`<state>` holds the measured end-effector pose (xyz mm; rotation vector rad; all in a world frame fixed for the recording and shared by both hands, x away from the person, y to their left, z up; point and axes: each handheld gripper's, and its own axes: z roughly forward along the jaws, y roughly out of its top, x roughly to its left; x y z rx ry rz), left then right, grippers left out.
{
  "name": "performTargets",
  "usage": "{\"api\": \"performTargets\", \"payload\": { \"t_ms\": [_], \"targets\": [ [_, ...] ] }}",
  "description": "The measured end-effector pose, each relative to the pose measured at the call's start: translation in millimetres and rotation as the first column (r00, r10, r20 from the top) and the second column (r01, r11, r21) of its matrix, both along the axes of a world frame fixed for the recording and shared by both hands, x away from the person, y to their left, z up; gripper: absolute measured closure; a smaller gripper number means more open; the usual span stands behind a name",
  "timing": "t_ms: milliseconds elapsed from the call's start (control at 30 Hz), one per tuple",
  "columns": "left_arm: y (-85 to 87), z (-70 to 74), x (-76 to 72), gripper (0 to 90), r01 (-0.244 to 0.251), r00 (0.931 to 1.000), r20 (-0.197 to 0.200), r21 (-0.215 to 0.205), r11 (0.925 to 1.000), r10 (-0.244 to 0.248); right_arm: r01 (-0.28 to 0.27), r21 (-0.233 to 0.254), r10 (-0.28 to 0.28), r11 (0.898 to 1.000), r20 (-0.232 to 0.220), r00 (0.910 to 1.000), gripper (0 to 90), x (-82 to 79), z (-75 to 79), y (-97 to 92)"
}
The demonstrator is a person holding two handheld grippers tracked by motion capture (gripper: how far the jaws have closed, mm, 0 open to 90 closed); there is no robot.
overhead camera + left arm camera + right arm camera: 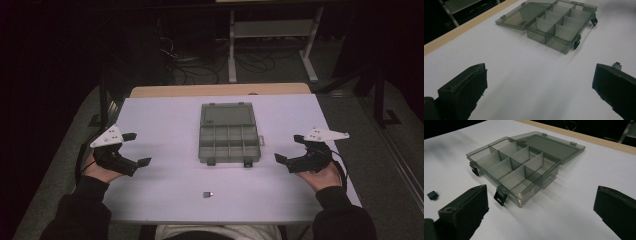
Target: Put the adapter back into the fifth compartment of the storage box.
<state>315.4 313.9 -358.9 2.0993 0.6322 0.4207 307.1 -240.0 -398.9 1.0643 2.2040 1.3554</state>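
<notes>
A smoky clear plastic organizer box (229,132) lies open in the middle of the white table (165,115), lid flat toward the far side, its several compartments looking empty (559,23) (514,170). A small dark part (208,194) lies near the front edge, also seen as the small dark part (433,195) and the small part (617,65) peeking past one jaw. My left gripper (136,149) rests open at the table's left. My right gripper (290,148) rests open at the right. Nothing sits between either pair of jaws.
A wooden strip (220,90) edges the far side of the table. Beyond it stand a white metal frame (272,35) and loose cables (200,65) on a dark floor. Bare tabletop lies on both sides of the box.
</notes>
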Motion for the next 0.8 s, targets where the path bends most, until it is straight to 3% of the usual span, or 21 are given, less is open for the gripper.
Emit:
{"api": "performTargets", "payload": {
  "t_ms": [500,533,800],
  "targets": [
    [-17.4,-0.8,-0.7,0.0,0.058,0.9982,-0.015,0.024,0.998,-0.057,-0.004,0.004,0.004,1.0,0.001,1.0,0.0,0.2,0.1,0.1],
    [-23.1,-1.2,-0.2,0.0,0.071,0.9974,-0.017,0.04,0.9966,-0.071,-0.003,0.003,0.003,1.0,-0.001,1.0,0.0,0.2,0.1,0.2],
    [-39.1,-1.7,-0.1,0.0,0.115,0.9934,-0.014,0.031,0.9929,-0.114,-0.006,0.001,0.006,1.0,-0.001,1.0,0.0,0.2,-0.1,0.4]
  ]
}}
